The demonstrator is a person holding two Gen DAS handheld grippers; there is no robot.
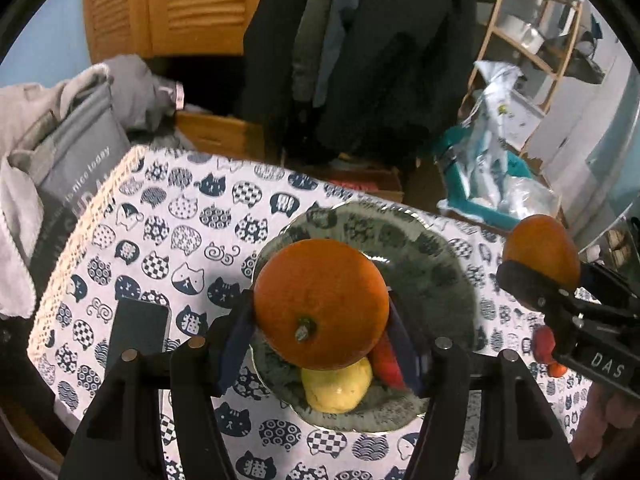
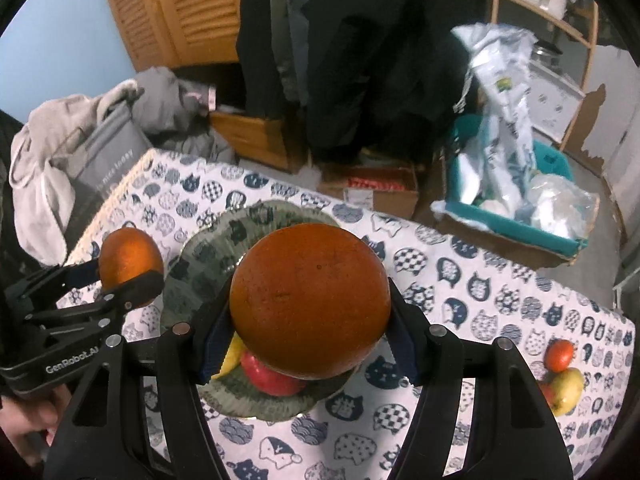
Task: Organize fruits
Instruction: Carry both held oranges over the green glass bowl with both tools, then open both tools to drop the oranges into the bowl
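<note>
Above the dark green patterned plate [image 1: 424, 264], each gripper clamps an orange: left gripper [image 1: 320, 320] on the stemmed orange [image 1: 320, 304], right gripper [image 2: 310, 320] on the round orange [image 2: 310, 300]. A yellow fruit [image 1: 336, 388] and red apple [image 2: 272, 376] lie beneath on the plate. Only the right view shows a small tangerine [image 2: 560, 354] and yellow-red apple [image 2: 568, 390] at four o'clock on the cat-print tablecloth [image 2: 480, 280]; only the left view shows a dark phone [image 1: 140, 328] at nine o'clock.

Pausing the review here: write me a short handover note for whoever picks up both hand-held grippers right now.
Left hand-held gripper: shut on an orange, above the dark plate.
Right hand-held gripper: shut on a second orange, above the same plate.
Done: a yellow fruit and a red fruit lie on the plate.
Left: set down both oranges; a small orange fruit and a yellow-red fruit remain on the cat-print tablecloth.
</note>
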